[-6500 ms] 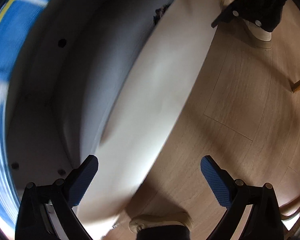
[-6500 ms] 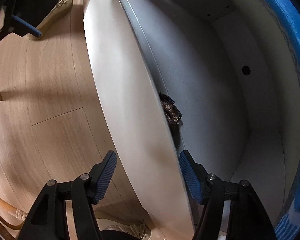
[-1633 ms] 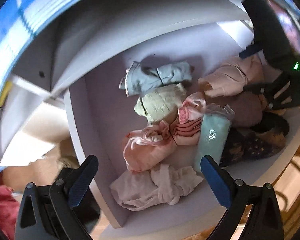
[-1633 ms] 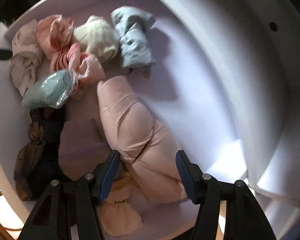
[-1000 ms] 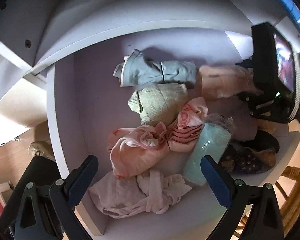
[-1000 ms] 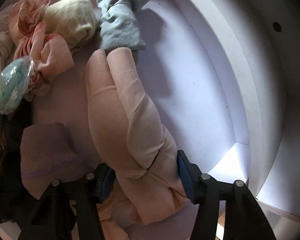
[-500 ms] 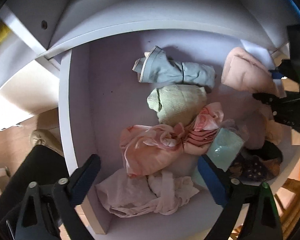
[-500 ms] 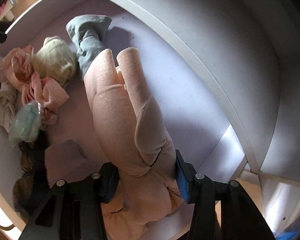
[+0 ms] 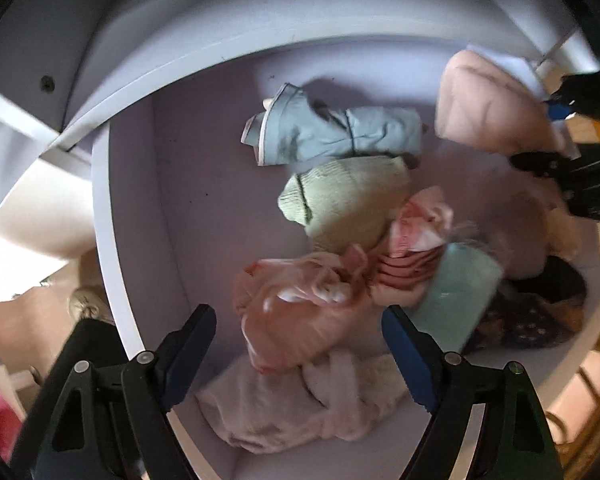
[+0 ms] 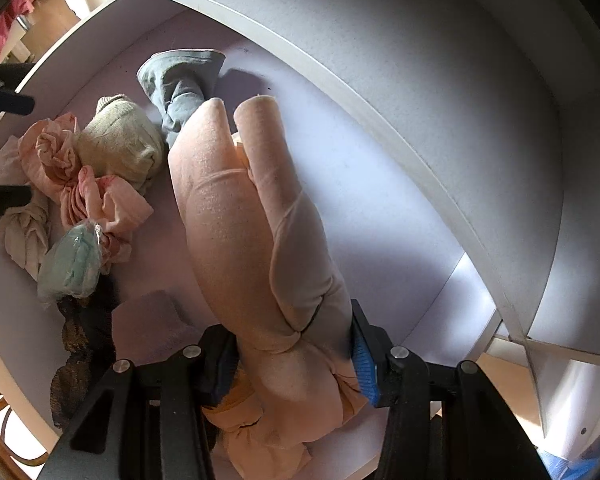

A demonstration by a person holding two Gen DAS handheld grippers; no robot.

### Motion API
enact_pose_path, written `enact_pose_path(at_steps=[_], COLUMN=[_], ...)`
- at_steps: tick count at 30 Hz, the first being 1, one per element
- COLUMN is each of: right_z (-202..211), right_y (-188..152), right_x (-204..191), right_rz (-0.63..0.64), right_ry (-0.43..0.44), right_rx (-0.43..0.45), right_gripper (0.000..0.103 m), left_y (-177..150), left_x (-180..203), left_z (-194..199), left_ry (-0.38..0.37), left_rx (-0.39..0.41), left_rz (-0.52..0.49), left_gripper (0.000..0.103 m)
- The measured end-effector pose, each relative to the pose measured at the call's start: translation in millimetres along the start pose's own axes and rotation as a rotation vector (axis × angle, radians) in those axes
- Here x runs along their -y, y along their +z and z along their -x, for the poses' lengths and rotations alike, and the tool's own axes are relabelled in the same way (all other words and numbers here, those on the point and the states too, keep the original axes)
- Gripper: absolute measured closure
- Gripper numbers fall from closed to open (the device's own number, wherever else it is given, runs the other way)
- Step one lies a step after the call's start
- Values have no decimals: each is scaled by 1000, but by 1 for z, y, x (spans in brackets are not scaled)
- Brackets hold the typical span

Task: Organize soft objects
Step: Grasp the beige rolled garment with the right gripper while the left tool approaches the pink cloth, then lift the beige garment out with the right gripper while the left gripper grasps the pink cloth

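The right gripper (image 10: 296, 344) is clamped on one peach-pink rolled bundle (image 10: 236, 224); both blue pads press into its near end, and the roll extends away from the camera above the floor of the white drawer (image 10: 380, 216). In the left wrist view the same bundle (image 9: 488, 112) appears at the upper right, held by the right gripper (image 9: 556, 132).

The left gripper (image 9: 300, 352) points down over the drawer (image 9: 108, 216). Its jaws are closing. They touch nothing; the soft items lie below and between the two fingers.

Contents of the drawer, near to far in the left wrist view:
- One pale pink crumpled cloth (image 9: 300, 404), nearest the front edge.
- One salmon-pink knotted bundle (image 9: 296, 312), touching the pale cloth.
- One mint-green item in clear wrap (image 9: 456, 288), beside it on the right.
- One dark patterned fabric (image 9: 536, 312), at the right; blur makes it uncertain whether this is one piece or two.
- One pink striped bundle (image 9: 412, 252), between the salmon bundle and the mint item.
- One cream knit roll (image 9: 344, 200), touching the striped bundle.
- One grey-blue rolled garment (image 9: 332, 136), farthest, near the back wall.

One mauve folded piece (image 10: 152, 320) lies just left of the right gripper.
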State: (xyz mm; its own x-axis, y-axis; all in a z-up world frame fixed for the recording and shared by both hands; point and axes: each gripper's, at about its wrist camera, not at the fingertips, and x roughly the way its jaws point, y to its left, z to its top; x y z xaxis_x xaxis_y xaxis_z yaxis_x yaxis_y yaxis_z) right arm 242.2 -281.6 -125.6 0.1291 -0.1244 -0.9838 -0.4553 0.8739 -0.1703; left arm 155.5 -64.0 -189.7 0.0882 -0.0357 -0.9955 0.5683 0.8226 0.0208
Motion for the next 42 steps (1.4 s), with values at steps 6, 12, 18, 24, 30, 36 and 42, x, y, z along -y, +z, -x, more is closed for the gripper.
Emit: enact_pose_path(at_steps=[6, 12, 18, 24, 30, 36, 42], right_z=[9, 11, 20, 22, 23, 20, 19], right_y=[-9, -14, -21, -21, -22, -22, -23], right_x=[-3, -5, 3, 3, 3, 4, 7], right_rz=[3, 0, -8, -12, -17, -17, -19], right_ry=[10, 19, 17, 14, 20, 31, 31], right_rx=[-12, -11, -14, -14, -13, -15, -20], right_gripper=[54, 54, 54, 54, 54, 54, 54], left_y=[4, 16, 13, 7, 5, 13, 22], left_x=[17, 2, 3, 0, 2, 7, 15], left_z=[-15, -38, -37, -28, -16, 1, -43], left_ry=[42, -36, -125, -243, -158, -128, -137], left_rx=[-5, -63, -66, -30, 11, 83, -58], left_rz=[-125, -39, -21, 33, 14, -28, -71], left_gripper=[18, 22, 52, 65, 52, 6, 49])
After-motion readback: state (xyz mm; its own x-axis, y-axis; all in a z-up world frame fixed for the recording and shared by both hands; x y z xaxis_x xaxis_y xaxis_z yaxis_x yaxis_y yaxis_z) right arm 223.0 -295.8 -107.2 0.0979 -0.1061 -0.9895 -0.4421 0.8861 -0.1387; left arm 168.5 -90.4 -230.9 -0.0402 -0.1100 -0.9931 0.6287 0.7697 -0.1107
